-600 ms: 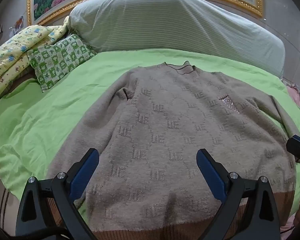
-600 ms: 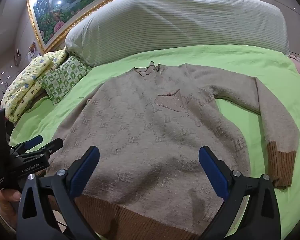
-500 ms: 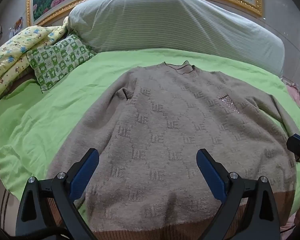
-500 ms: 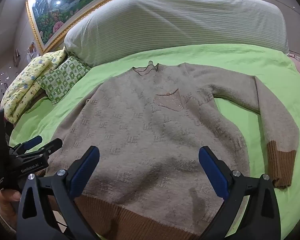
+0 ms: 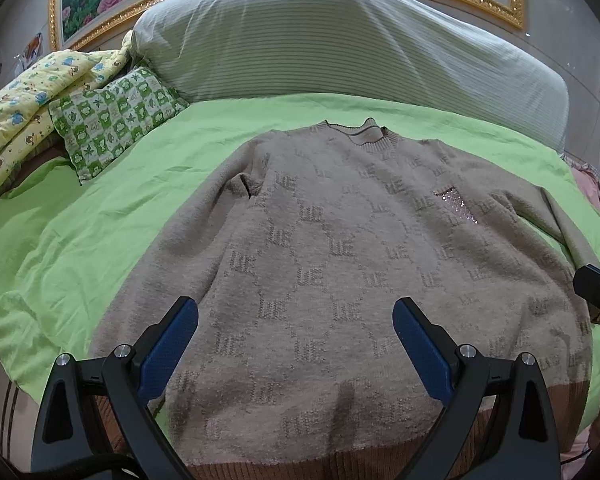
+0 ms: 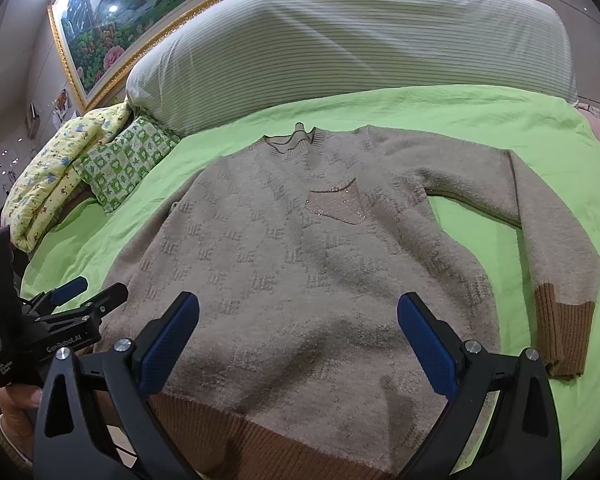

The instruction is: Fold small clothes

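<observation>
- Ahead of the left gripper [image 5: 296, 320], and a little below it, a beige knit sweater [image 5: 340, 260] lies flat, face up, on a green sheet [image 5: 80, 240]; its blue-padded jaws stand wide apart with nothing between them, above the lower body of the garment
- Ahead of the right gripper [image 6: 298, 318] the same sweater [image 6: 300, 248] spreads out; these jaws also gape, holding nothing
- Beyond the right gripper's right finger, one sleeve [image 6: 556, 240] bends back toward the gripper, its brown cuff [image 6: 564, 332] on the sheet [image 6: 500, 120]
- Nearest both grippers runs the brown ribbed hem [image 6: 240, 432]
- Farthest from them, past the collar, a striped pillow [image 5: 320, 40]; to the far left, a green checked cushion [image 5: 112, 120]
</observation>
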Demonstrator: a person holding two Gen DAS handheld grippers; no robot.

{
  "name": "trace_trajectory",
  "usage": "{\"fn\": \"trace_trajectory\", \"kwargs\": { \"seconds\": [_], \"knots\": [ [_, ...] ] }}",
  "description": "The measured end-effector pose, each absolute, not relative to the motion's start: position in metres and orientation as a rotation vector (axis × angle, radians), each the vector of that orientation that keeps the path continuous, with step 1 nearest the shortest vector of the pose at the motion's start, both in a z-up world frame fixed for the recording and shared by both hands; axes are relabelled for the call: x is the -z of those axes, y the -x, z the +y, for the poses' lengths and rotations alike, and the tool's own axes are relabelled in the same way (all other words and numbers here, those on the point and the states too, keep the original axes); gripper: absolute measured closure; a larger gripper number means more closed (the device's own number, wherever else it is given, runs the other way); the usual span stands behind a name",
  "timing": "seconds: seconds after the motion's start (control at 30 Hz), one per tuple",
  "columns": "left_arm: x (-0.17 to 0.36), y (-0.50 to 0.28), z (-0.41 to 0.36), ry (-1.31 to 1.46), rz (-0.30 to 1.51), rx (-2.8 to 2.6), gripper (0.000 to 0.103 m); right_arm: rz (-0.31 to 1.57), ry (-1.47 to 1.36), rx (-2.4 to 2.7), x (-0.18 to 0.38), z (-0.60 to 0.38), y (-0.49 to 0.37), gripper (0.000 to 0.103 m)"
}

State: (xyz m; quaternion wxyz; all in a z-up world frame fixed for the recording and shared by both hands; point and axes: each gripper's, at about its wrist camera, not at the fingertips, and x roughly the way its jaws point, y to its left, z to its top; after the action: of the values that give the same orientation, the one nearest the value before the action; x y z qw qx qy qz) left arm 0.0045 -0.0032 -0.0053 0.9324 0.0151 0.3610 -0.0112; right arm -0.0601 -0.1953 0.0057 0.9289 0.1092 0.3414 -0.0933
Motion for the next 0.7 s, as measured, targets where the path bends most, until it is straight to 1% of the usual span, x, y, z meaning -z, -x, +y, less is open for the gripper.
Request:
{"fn": "trace_trajectory", "kwargs": {
  "seconds": [0.3, 0.7],
  "knots": [
    [0.0089, -0.0072, -0.0028, -0.028, 0.768, 0.013, 0.005, 0.700, -0.227, 0.190, -0.0054, -0.1962, 0.0587, 0.003],
    [0.0082, -0.0079, -0.0023, -0.013, 0.756, 0.019, 0.005, 0.706, -0.237, 0.185, -0.0055, -0.1964, 0.0580, 0.003]
  ]
}}
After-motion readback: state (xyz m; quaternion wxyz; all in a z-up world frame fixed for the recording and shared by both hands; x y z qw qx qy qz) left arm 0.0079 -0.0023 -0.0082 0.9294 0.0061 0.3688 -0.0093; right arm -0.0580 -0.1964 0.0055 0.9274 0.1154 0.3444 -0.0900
